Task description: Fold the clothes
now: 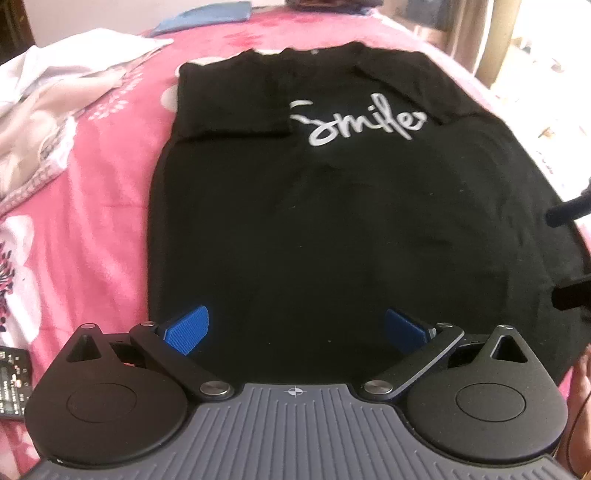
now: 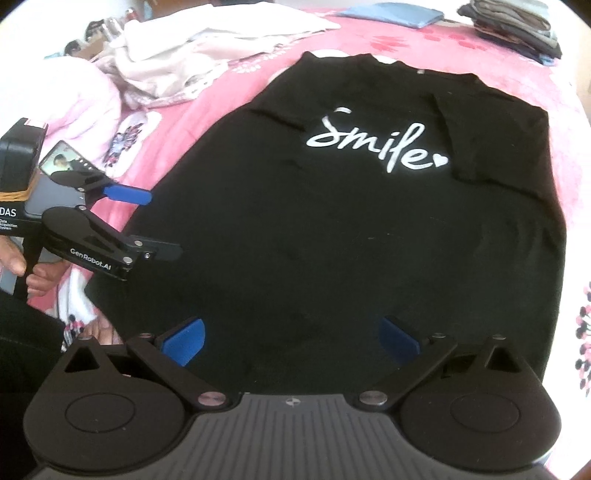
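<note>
Right wrist view, pink bed (image 2: 229, 107), black shirt (image 2: 332, 240) flat on it with both sleeves folded in, folded clothes pile (image 2: 517, 26) far right unseen from left wrist, left tool (image 2: 166, 225) fingers apart, right tool (image 2: 291, 339) fingers apart above near hem.

A home bedroom: pink floral bedsheet (image 1: 92, 192), stacked folded clothes (image 2: 517, 26).

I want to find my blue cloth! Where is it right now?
The blue cloth lies at the far end of the pink bedsheet, beyond the black shirt, left of the stack of folded clothes in the right wrist view.
</note>
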Action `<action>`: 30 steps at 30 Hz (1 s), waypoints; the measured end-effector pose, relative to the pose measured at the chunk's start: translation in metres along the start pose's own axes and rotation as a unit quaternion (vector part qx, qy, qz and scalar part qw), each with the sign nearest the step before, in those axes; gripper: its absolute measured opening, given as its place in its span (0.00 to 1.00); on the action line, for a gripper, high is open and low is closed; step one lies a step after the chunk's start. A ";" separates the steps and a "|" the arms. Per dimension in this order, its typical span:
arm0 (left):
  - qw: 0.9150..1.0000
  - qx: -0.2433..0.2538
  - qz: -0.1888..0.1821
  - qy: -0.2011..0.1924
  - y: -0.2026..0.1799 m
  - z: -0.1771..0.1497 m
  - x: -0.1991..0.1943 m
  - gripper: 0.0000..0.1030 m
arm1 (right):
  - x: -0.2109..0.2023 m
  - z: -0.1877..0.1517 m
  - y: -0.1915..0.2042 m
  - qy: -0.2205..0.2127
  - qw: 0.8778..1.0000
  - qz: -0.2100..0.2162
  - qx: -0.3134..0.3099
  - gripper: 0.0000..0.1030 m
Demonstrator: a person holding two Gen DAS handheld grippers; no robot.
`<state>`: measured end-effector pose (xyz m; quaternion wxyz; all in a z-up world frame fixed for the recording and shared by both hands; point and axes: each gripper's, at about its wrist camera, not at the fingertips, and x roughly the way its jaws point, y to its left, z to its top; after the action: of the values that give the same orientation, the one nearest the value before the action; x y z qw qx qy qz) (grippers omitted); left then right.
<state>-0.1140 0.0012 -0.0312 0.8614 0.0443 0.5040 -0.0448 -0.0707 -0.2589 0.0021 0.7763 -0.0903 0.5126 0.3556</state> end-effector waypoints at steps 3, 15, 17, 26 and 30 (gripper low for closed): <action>1.000 0.010 0.018 0.009 -0.005 0.004 0.001 1.00 | 0.002 0.000 -0.001 0.003 1.000 -0.009 0.002 1.00; 0.998 0.000 0.050 0.044 -0.006 0.009 0.003 1.00 | 0.006 0.000 0.005 0.011 1.000 -0.010 0.000 1.00; 0.997 -0.002 0.055 0.049 -0.006 0.008 0.004 1.00 | 0.006 -0.001 0.006 0.010 1.000 -0.010 0.000 1.00; 0.996 0.001 0.072 0.058 -0.009 0.007 0.004 1.00 | 0.004 -0.004 0.008 0.010 1.000 -0.005 0.001 1.00; 0.995 0.002 0.079 0.061 -0.011 0.007 0.004 1.00 | 0.003 -0.006 0.008 0.010 1.000 -0.004 0.002 1.00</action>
<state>-0.1076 -0.0102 -0.0315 0.8300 0.0884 0.5501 0.0252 -0.0797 -0.2549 -0.0011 0.7726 -0.0946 0.5207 0.3507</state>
